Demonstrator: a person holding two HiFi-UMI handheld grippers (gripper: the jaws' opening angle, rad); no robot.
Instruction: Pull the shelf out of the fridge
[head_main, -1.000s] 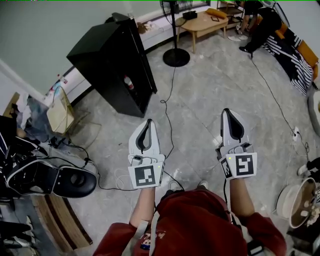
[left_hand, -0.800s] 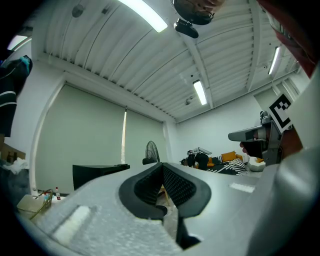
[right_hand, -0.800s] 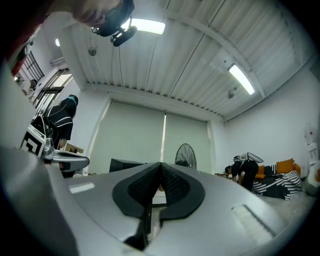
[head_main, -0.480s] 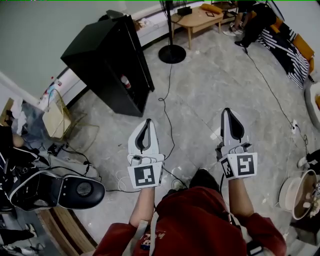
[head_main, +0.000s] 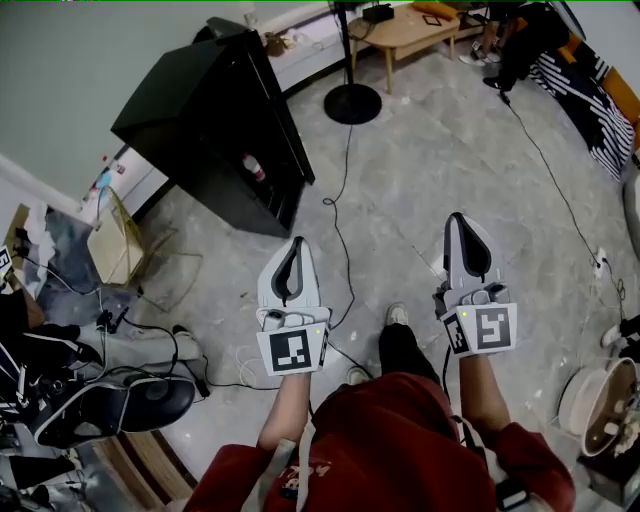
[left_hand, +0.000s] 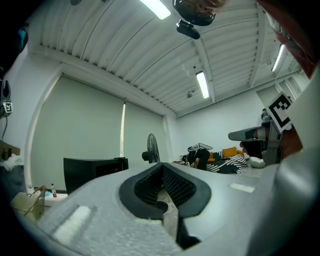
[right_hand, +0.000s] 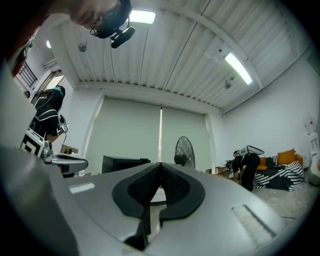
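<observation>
Black fridge (head_main: 215, 120), well apart from left gripper (head_main: 296, 244) and right gripper (head_main: 457, 222), both closed tight and empty; risk: loose cable (head_main: 343, 165) beside fridge snagging feet on approach

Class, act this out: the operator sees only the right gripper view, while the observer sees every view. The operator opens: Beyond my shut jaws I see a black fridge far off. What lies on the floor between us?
Observer: A black cable snakes over the floor from near the fan base toward us.
Operator: How is the other hand-held gripper?
Observer: The left hand-held gripper is shut and empty, side by side with the right hand-held gripper. Both are well short of the fridge.
Operator: What shows at the fridge's front?
Observer: A small bottle with a red cap. I cannot make out the shelf.
</observation>
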